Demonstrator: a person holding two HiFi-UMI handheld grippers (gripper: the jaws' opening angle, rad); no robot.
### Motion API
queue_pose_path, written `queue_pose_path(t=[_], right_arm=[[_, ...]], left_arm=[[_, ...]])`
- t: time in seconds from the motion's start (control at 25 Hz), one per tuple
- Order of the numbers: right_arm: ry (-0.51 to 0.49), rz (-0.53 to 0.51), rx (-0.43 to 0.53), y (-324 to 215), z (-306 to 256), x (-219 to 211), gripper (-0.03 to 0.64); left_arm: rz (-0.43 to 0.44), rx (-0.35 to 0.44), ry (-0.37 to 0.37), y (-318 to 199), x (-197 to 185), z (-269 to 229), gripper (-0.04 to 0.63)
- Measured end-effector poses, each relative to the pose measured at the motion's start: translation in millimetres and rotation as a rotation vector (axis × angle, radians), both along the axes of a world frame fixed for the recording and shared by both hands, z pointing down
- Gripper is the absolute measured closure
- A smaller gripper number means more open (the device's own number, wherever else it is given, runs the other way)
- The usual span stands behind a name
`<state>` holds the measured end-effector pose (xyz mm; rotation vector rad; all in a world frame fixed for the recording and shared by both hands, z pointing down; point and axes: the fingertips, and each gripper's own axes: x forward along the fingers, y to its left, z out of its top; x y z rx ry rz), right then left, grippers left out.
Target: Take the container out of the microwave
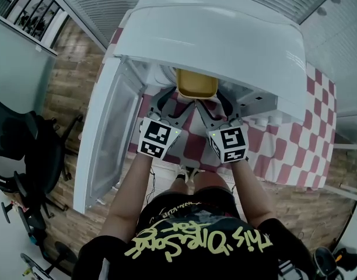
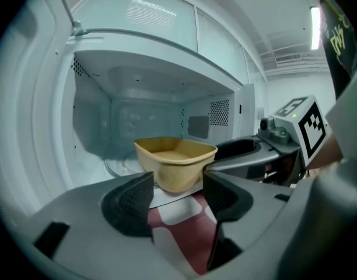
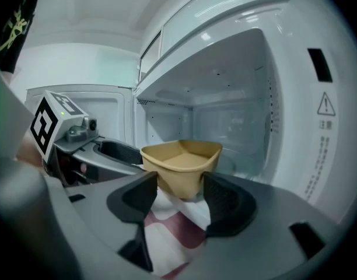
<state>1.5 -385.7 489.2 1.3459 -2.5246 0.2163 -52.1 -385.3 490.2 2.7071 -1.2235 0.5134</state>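
A tan, empty container (image 1: pixel 196 83) stands at the mouth of the white microwave (image 1: pixel 225 34), whose door (image 1: pixel 108 139) hangs open to the left. My left gripper (image 1: pixel 174 102) and right gripper (image 1: pixel 212 102) sit side by side just in front of it, both pointing into the oven. In the left gripper view the container (image 2: pixel 175 159) shows in the gap of the open left gripper (image 2: pixel 178 188), with no pad pressing on it. Seen along the right gripper (image 3: pixel 180 188), the container (image 3: pixel 181 162) fills the gap between the spread jaws, with no squeeze visible.
The microwave rests on a red-and-white checked cloth (image 1: pixel 289 150). A glass turntable (image 2: pixel 117 167) lies behind the container. The open door bounds the left side and the control panel wall (image 3: pixel 321 127) the right. A dark office chair (image 1: pixel 27 150) stands on the wooden floor at left.
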Motion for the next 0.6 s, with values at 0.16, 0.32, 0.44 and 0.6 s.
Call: queue_pose_path(t=[0.16, 0.32, 0.44, 0.6], right_arm=[[-0.020, 0.006, -0.003, -5.4, -2.3, 0.4, 0.382], [-0.025, 0.013, -0.005, -6.2, -2.3, 0.6, 0.382], [-0.026, 0.016, -0.002, -4.9, -3.5, -0.3, 0.382], [-0.034, 0.037, -0.006, -2.3, -6.0, -1.0, 0.390]], left_arm=[[-0.004, 0.009, -0.001, -4.5, 2.0, -4.2, 0.343], [-0.026, 0.017, 0.001, -6.8, 2.1, -5.3, 0.364], [-0.049, 0.020, 0.017, -7.4, 0.8, -7.8, 0.371], [-0.067, 0.019, 0.025, -5.6, -0.4, -11.1, 0.373]])
